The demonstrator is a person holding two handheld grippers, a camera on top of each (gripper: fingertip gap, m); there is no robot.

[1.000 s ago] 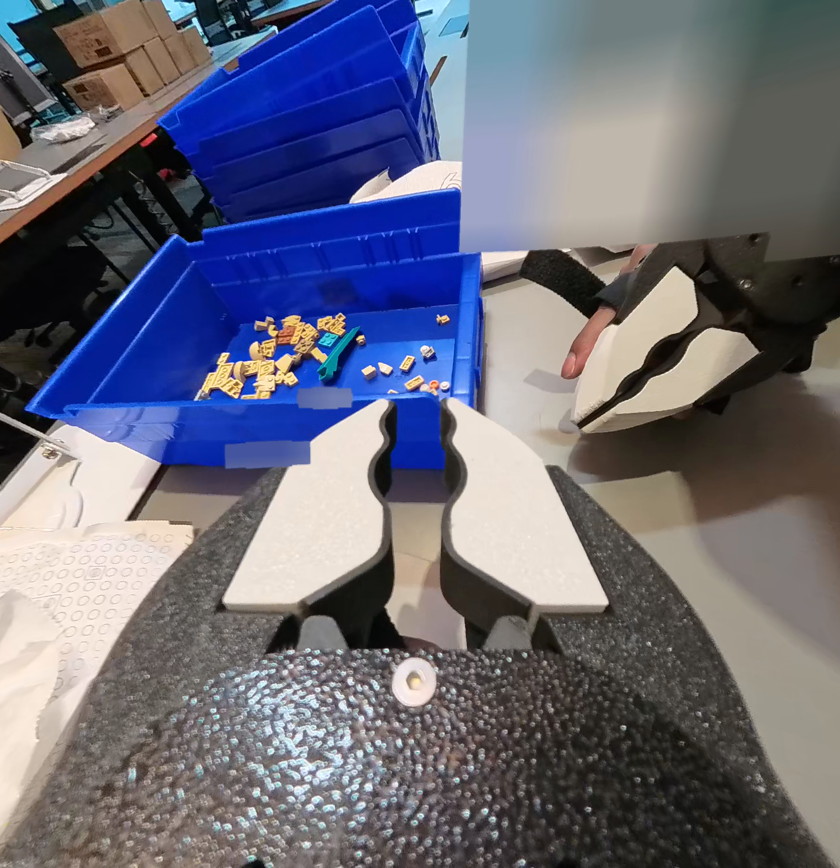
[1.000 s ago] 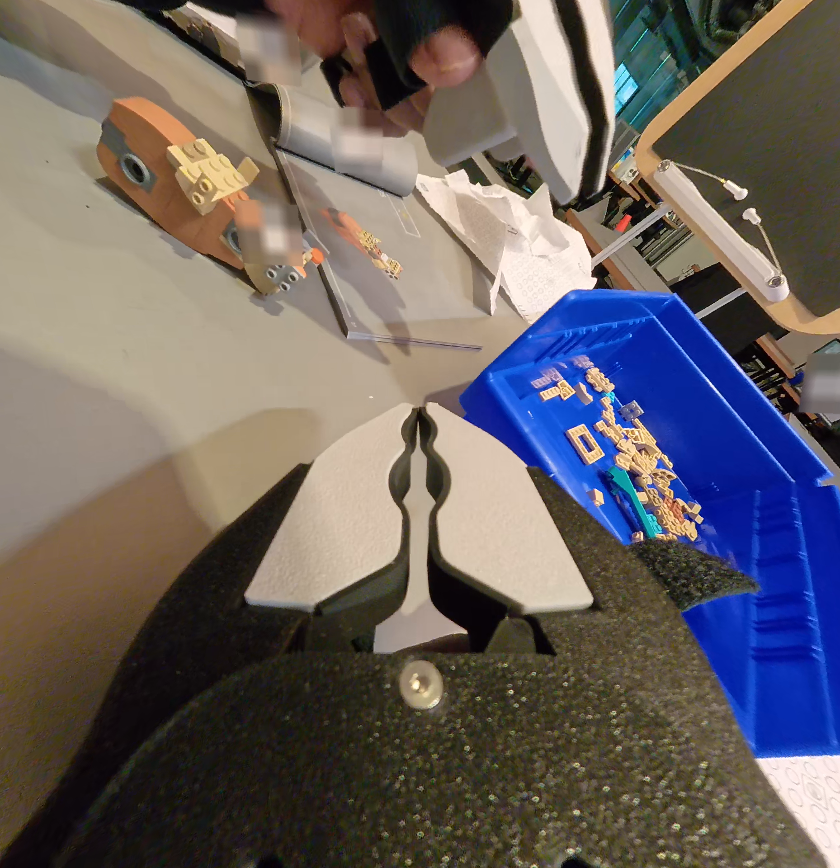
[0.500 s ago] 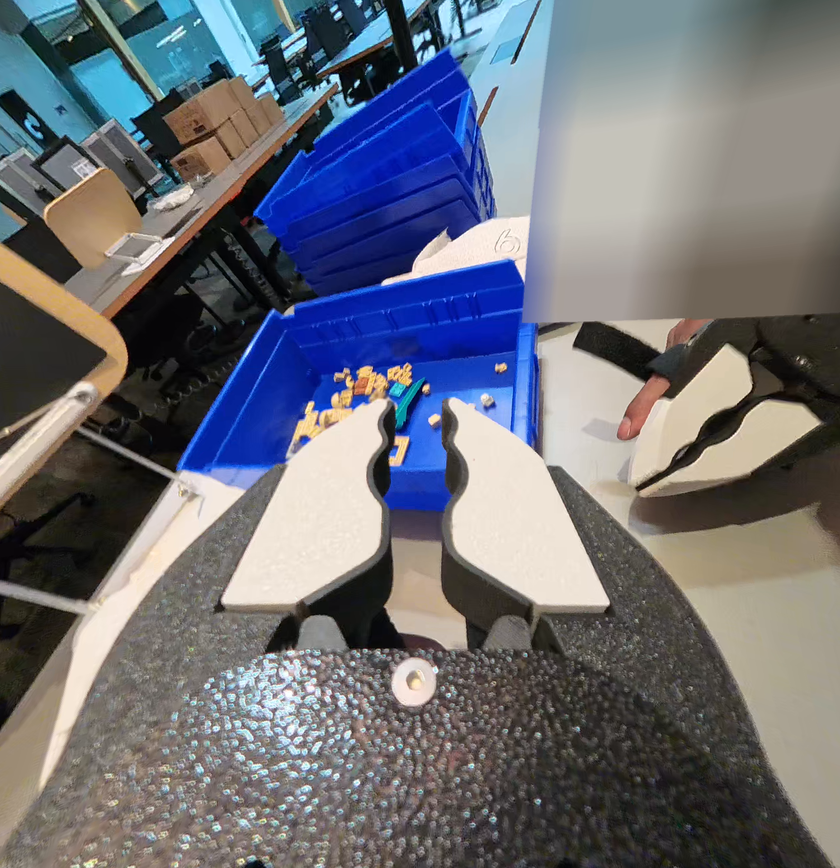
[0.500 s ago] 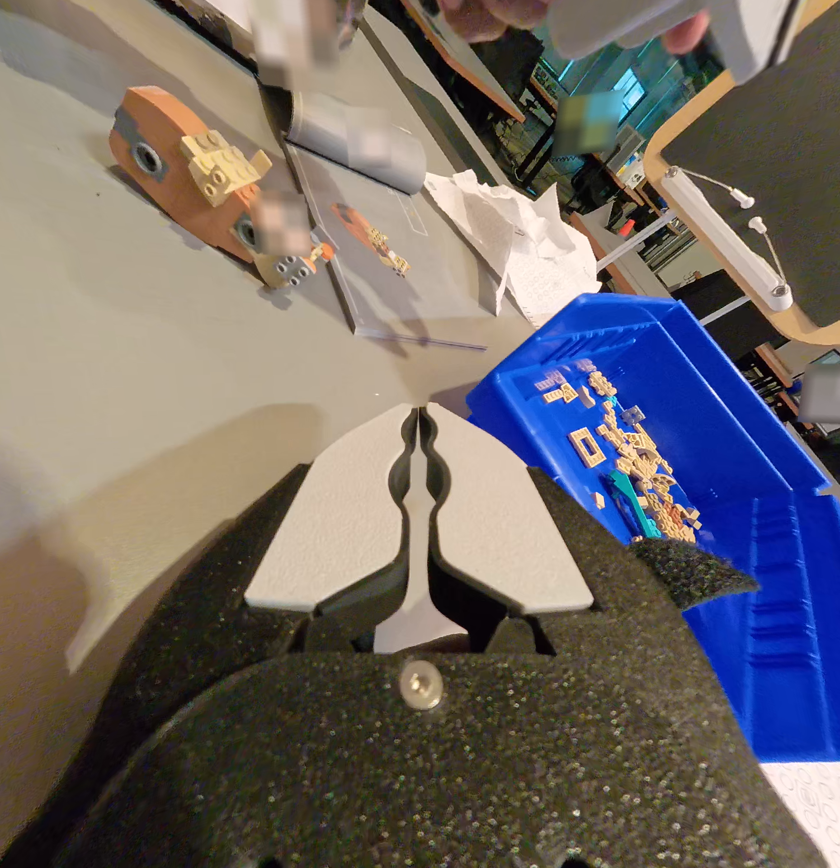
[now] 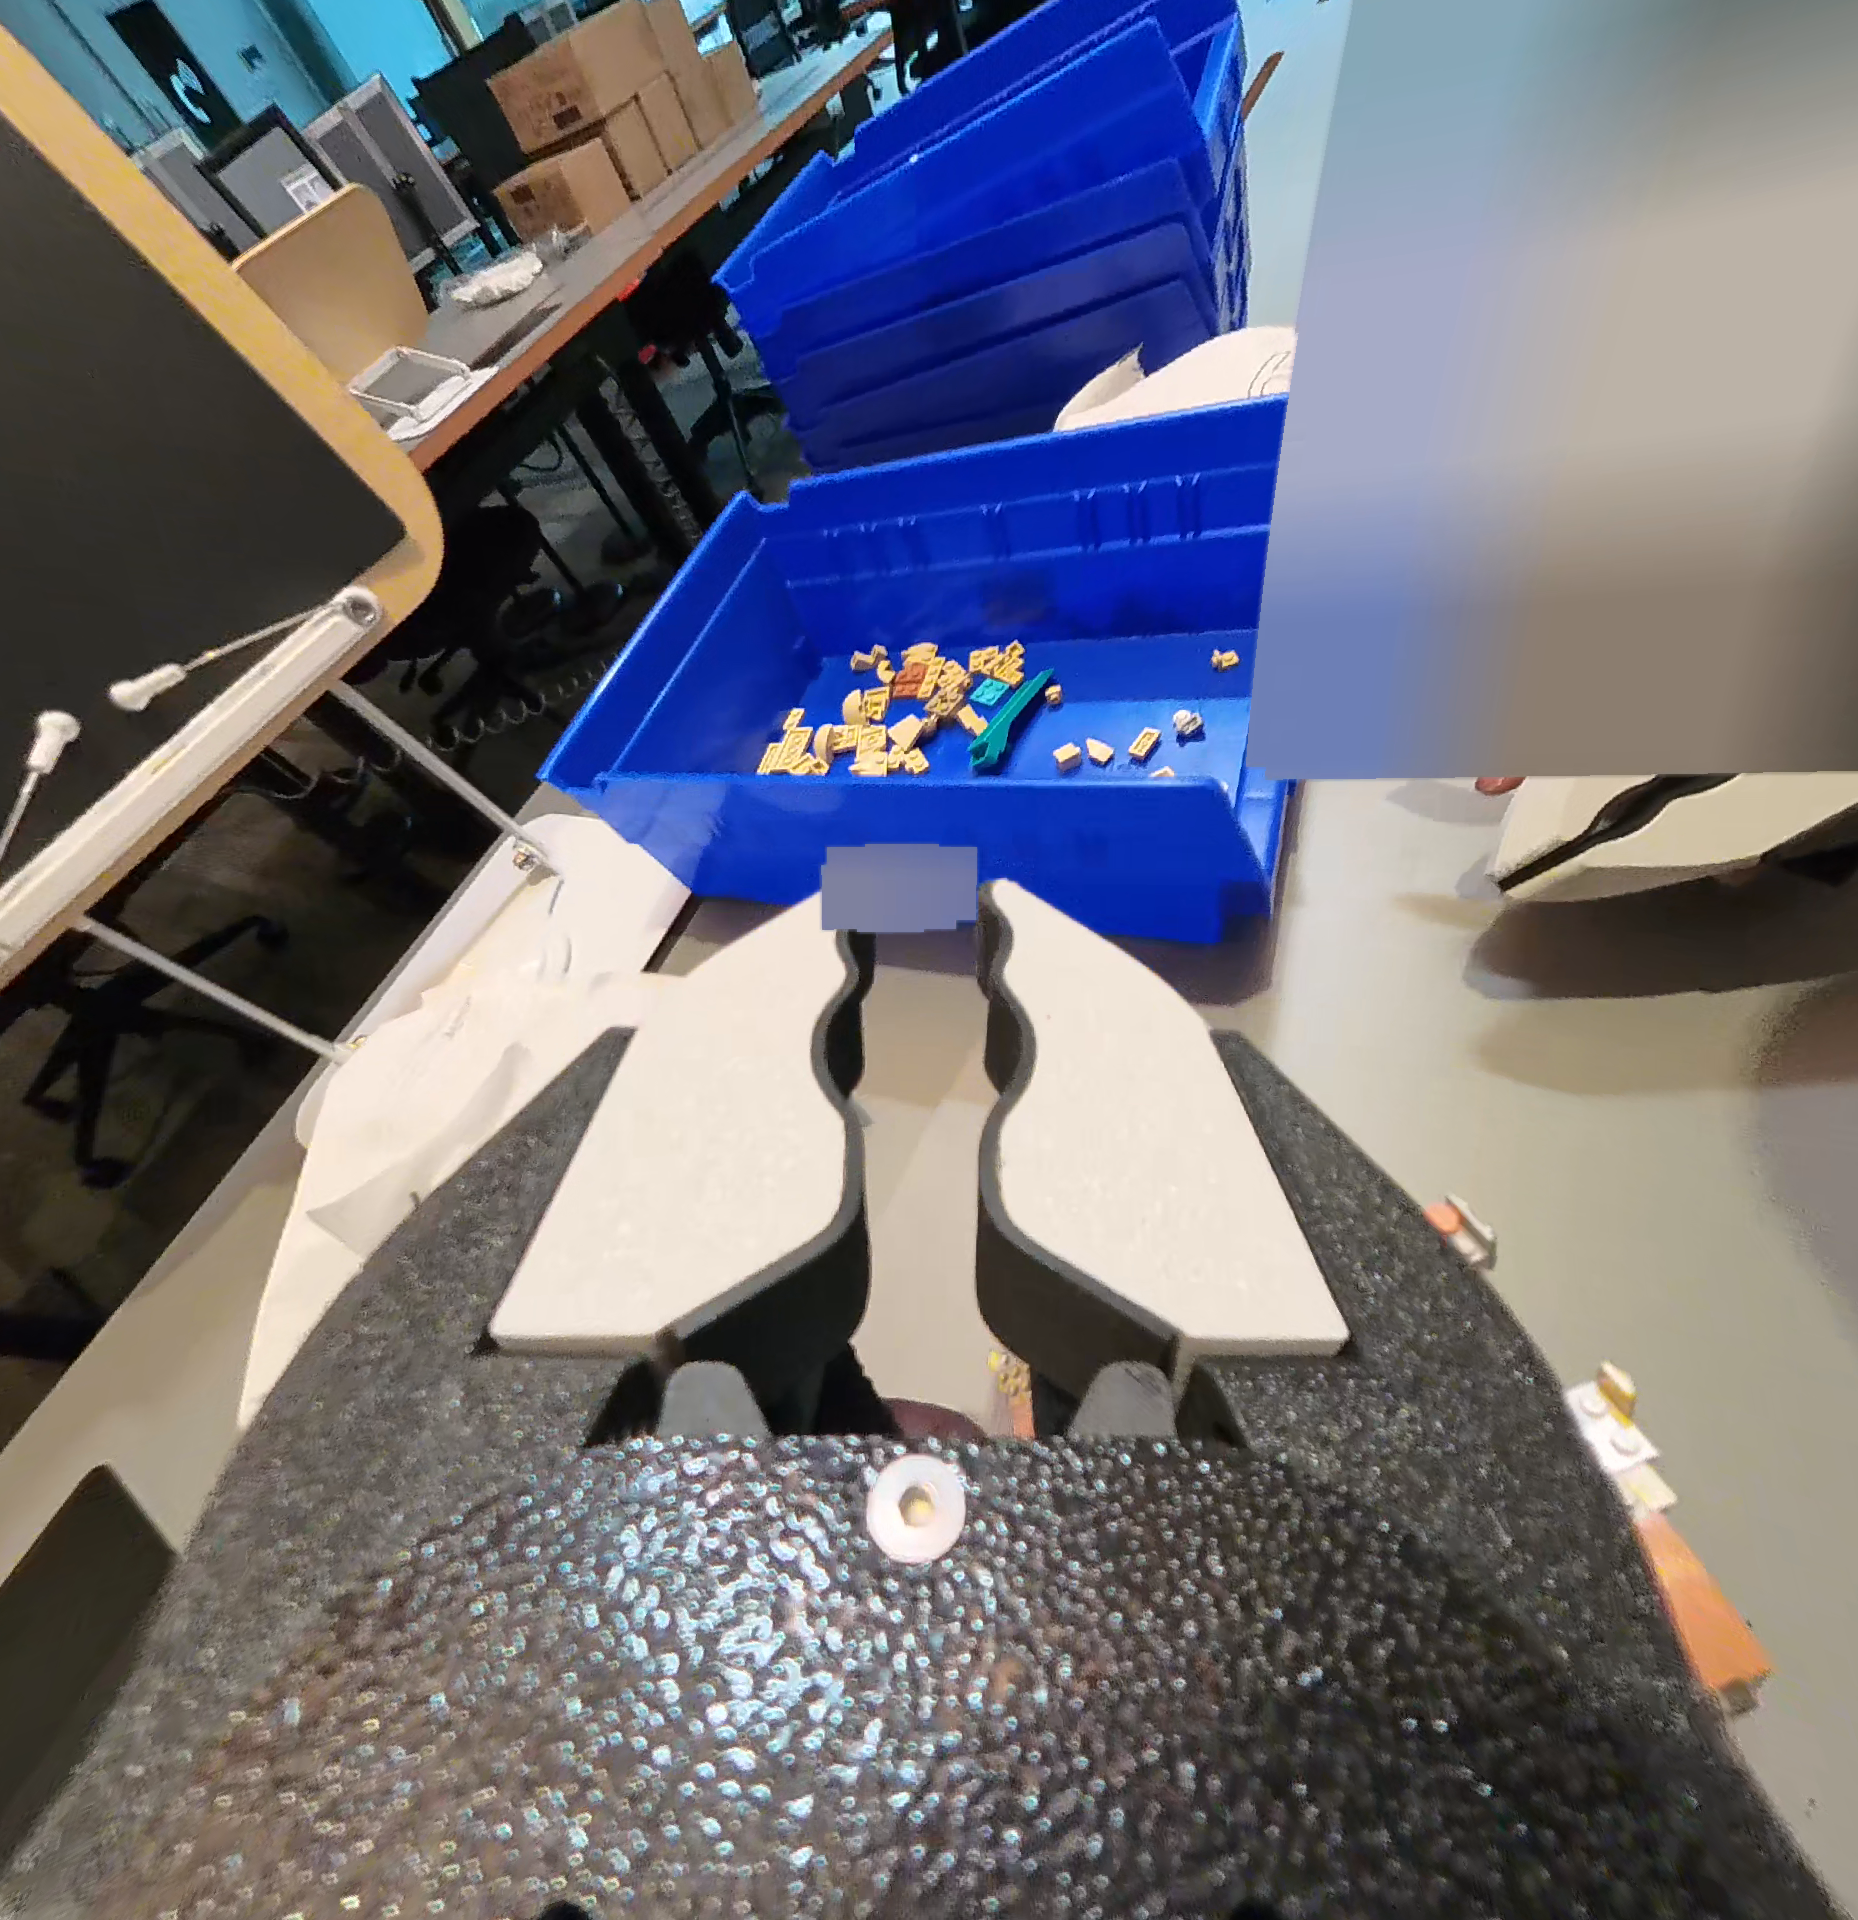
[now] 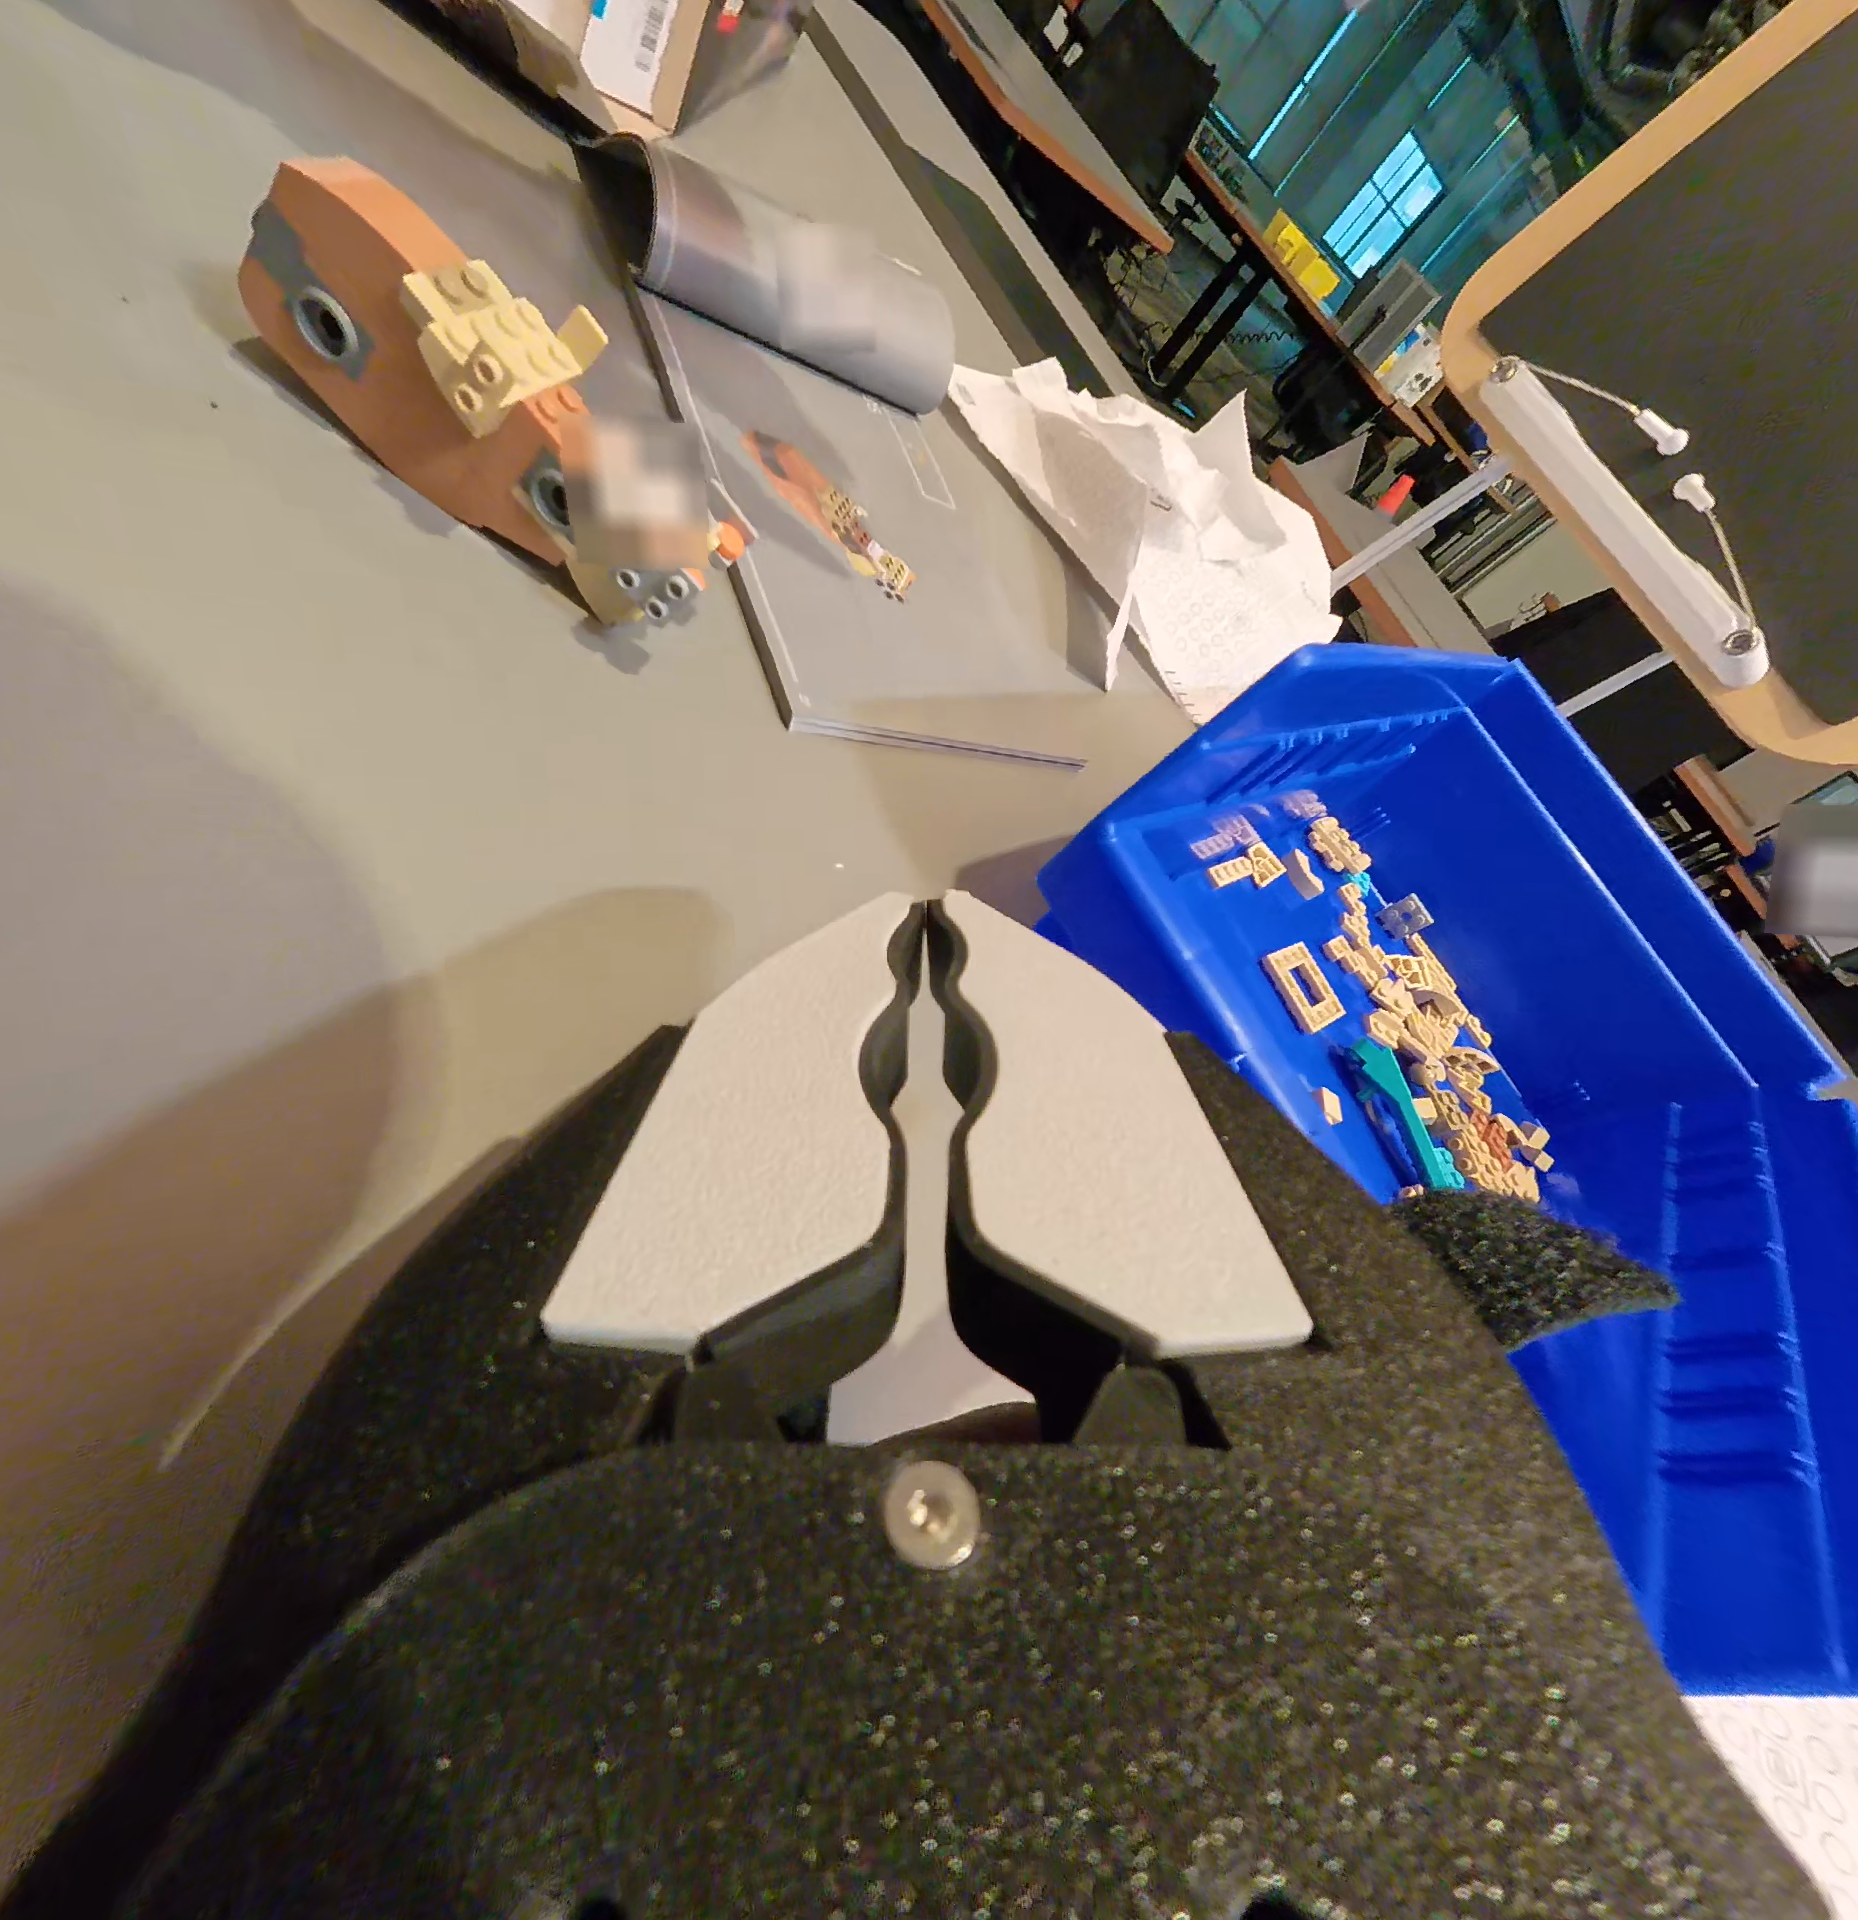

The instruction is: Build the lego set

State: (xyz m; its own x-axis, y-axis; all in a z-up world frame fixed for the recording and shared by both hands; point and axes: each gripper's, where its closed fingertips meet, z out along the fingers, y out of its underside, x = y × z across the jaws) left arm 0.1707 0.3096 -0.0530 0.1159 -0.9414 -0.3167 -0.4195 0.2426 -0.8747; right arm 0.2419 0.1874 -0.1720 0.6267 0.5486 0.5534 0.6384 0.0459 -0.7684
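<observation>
Progress, as I judge it: brown model (image 6: pixel 385 343) part-built on table (image 6: pixel 281 810) beside booklet (image 6: pixel 883 582), many loose bricks (image 5: pixel 904 707) left in blue bin (image 5: pixel 686 634); my left gripper (image 5: pixel 914 914) narrowly parted and empty, right gripper (image 6: pixel 927 914) closed on nothing.

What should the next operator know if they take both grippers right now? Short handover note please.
Left gripper: open, empty, above the table and aimed at the blue bin.
Right gripper: shut, nothing between its fingers, low over the grey table beside the bin.
Parts: loose tan bricks and a teal piece lie in the bin.
Done: a partly built brown model with a tan block on top sits on the table, next to the open instruction booklet.
Left: many pieces remain unattached; probably pick the next one from the bin.
</observation>
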